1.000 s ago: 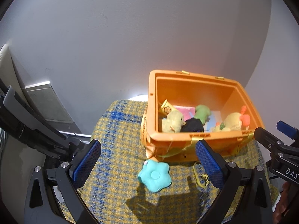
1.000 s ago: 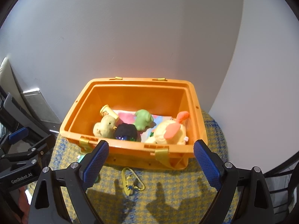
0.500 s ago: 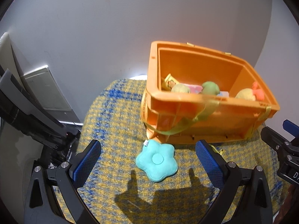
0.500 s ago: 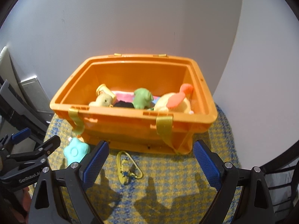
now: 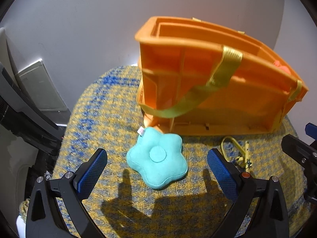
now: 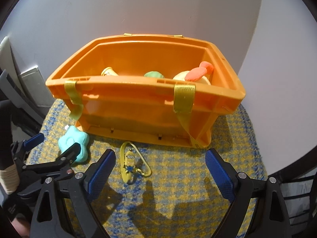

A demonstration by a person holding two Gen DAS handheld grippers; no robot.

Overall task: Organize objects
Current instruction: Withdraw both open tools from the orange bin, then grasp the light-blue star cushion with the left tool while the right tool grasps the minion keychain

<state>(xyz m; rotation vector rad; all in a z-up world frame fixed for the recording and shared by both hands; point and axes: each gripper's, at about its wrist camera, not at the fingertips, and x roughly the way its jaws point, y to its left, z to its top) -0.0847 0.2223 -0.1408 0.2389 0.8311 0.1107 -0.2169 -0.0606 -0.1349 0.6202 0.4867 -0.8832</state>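
Observation:
An orange plastic bin (image 5: 227,99) (image 6: 138,107) with yellow-green straps stands on a yellow and blue woven cloth (image 5: 103,107) (image 6: 227,158). Soft toys show over its rim, among them a cream one with orange parts (image 6: 196,74). In front of the bin lies a teal star-shaped plush (image 5: 157,159) (image 6: 73,142). My left gripper (image 5: 157,170) hangs open just above it, the star between the blue pads without contact. A yellow minion keychain (image 6: 130,162) (image 5: 242,154) lies right of the star. My right gripper (image 6: 158,170) is open above the cloth, the keychain near its left finger.
A grey wall rises behind the bin. At the far left are a grey panel (image 5: 39,87) and dark furniture parts (image 5: 25,119). The left gripper's finger (image 6: 67,154) shows at the left of the right wrist view. The cloth's round edge falls away on the right (image 6: 255,138).
Both grippers have sunk toward the cloth. The bin's inside has dropped out of the left wrist view, and the star and keychain now sit larger and closer. Jaws stayed wide.

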